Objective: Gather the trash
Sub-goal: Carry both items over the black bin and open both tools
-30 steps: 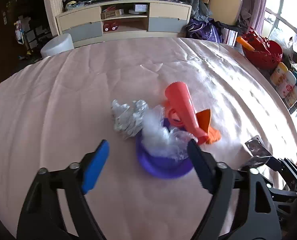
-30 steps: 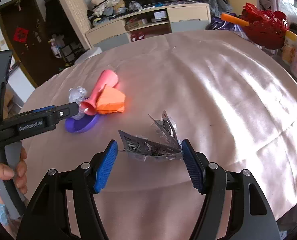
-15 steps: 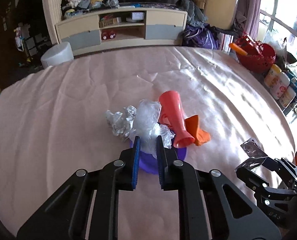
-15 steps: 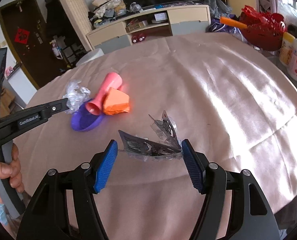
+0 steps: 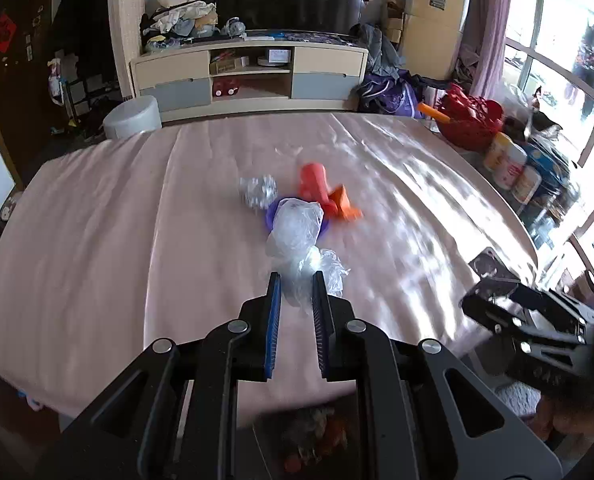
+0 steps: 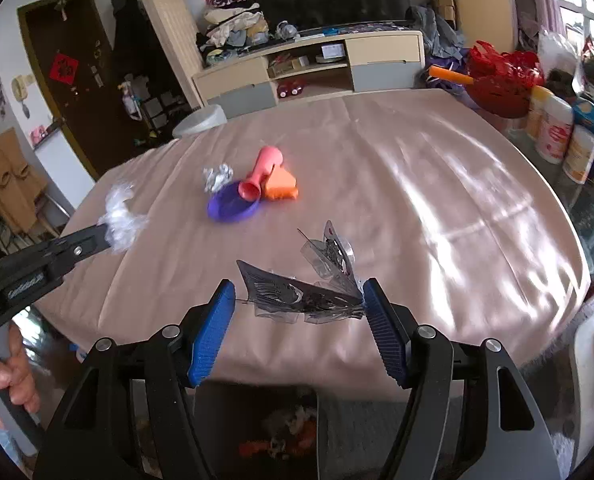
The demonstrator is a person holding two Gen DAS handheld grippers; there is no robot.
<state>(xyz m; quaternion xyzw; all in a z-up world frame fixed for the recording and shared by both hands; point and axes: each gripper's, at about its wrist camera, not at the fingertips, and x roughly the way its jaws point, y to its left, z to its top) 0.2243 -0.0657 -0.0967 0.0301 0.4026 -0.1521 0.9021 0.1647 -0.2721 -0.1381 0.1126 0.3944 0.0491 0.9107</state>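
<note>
The left hand-held gripper [image 5: 296,286] has clamped the plastic bag [image 5: 297,236] and lifted it off the purple plate [image 6: 233,206]. The right hand-held gripper [image 6: 297,306] still grips the wrapper [image 6: 297,296]; both look ready for the bin

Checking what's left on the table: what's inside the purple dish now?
Right wrist view: the purple dish looks empty; the pink cup lies tipped, mouth at its rim. In the left view the clear plastic wrap covers most of it.
</note>
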